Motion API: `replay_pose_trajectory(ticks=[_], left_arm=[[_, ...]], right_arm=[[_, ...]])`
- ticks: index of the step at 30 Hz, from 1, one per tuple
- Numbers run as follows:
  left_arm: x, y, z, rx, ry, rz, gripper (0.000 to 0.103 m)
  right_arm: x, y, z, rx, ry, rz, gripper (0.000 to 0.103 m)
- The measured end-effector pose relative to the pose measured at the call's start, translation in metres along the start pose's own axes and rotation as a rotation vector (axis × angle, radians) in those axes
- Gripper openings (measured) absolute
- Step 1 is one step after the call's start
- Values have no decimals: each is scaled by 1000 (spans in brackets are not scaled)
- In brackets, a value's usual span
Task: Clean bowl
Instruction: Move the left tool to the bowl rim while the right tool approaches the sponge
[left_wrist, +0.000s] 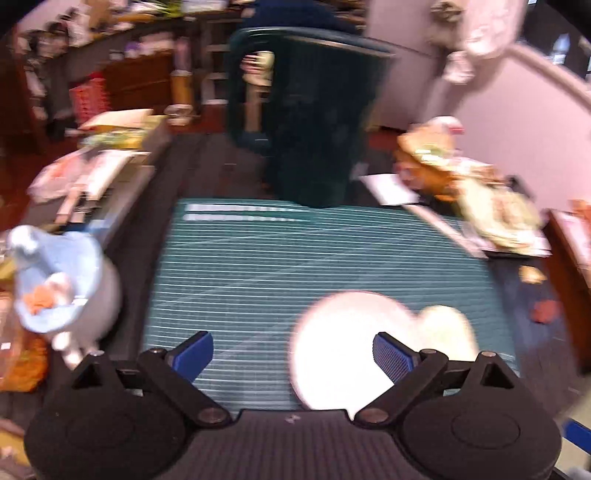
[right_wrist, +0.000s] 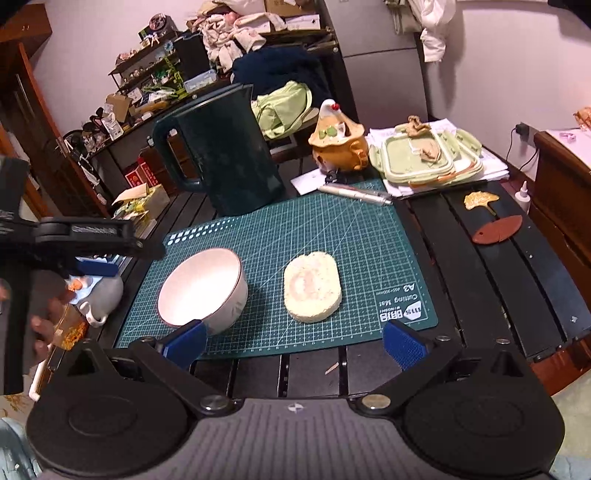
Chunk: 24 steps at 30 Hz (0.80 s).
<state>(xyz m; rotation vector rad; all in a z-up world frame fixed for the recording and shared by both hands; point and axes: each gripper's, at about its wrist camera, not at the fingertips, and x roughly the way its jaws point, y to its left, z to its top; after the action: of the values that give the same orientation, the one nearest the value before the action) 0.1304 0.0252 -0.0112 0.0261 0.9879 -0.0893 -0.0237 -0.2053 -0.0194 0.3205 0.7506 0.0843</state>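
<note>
Both of your grippers are spread wide and empty: the right gripper (right_wrist: 291, 341) hangs over the near edge of the cutting mat (right_wrist: 332, 236), and the left gripper (left_wrist: 291, 354) is low at the mat's left side, its view blurred. The bowl (right_wrist: 201, 286) sits tipped on the near left of the mat, with the pale sponge (right_wrist: 312, 286) just to its right, apart from it. Pinch the bowl's near rim with your left pads to steady it, then take the sponge squarely across its short side with your right before wiping.

Left wrist view blurred — bowl (left_wrist: 343, 350) overexposed, its rim unclear.
</note>
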Motion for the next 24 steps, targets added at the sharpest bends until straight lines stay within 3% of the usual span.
replay_pose_trajectory(ticks=[1, 6, 8, 12, 16, 20, 24], left_arm=[[5, -2, 0, 7, -4, 25, 92], [24, 6, -3, -63, 36, -60, 77], [34, 9, -4, -93, 73, -81, 56], [44, 10, -6, -103, 129, -73, 27], [42, 11, -11, -89, 131, -73, 23], [40, 6, -13, -83, 130, -121, 20], [39, 3, -15, -75, 105, -101, 20]], right_arm=[[1, 0, 0, 0, 4, 7, 103], [5, 0, 1, 7, 24, 17, 103], [6, -1, 1, 16, 32, 33, 103], [9, -1, 1, 24, 43, 58, 102], [11, 1, 1, 11, 51, 61, 101], [10, 4, 1, 3, 53, 66, 97], [9, 8, 7, -5, 44, 66, 96]])
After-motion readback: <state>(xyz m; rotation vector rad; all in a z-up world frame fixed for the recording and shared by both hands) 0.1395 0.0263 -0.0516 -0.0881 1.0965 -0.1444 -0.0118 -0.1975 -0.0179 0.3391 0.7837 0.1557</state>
